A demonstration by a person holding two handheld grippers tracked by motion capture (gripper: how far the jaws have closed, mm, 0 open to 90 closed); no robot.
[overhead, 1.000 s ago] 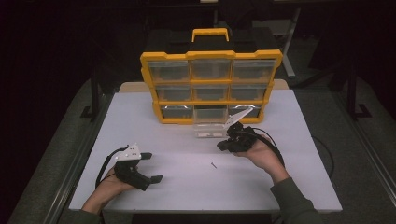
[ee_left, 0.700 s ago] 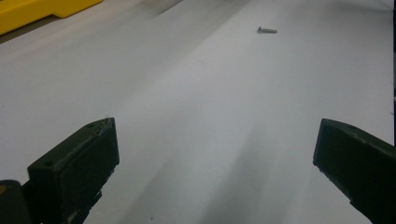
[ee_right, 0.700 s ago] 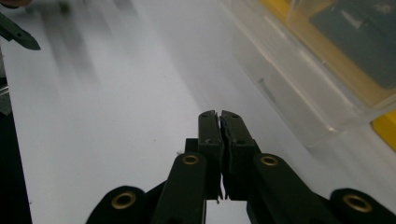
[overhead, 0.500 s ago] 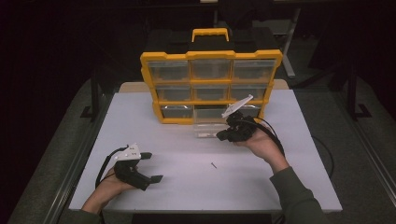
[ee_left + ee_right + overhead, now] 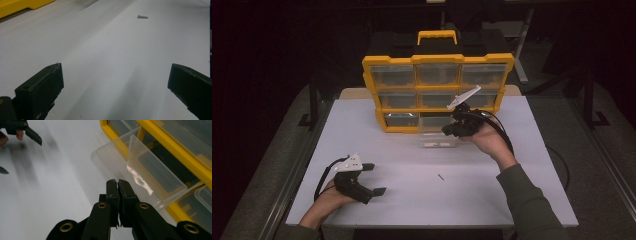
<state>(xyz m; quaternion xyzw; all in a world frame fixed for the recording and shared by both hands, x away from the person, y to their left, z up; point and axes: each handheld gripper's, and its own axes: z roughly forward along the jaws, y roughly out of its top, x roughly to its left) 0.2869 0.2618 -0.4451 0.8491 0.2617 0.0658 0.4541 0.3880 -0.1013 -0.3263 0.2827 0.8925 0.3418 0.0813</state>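
Clear plastic drawer (image 5: 438, 136) sits pulled out of yellow organizer case (image 5: 438, 93), bottom row, just ahead of right gripper (image 5: 117, 181); jaws pressed together, holding nothing. Left gripper (image 5: 373, 178) spread wide, well apart, near small screw (image 5: 142, 17).

Yellow organizer (image 5: 438, 60), clear drawer (image 5: 130, 170), black tongs (image 5: 117, 184), white table (image 5: 412, 200)

yellow organizer (image 5: 438, 61): upright at the table's (image 5: 522, 200) far edge, handle on top. clear drawer (image 5: 438, 140): pulled out, just in front of the organizer's bottom row. right gripper (image 5: 447, 131): raised before the organizer, above the drawer. screw (image 5: 440, 177): well in front of the organizer. left gripper (image 5: 374, 179): farthest from the organizer, near-left.
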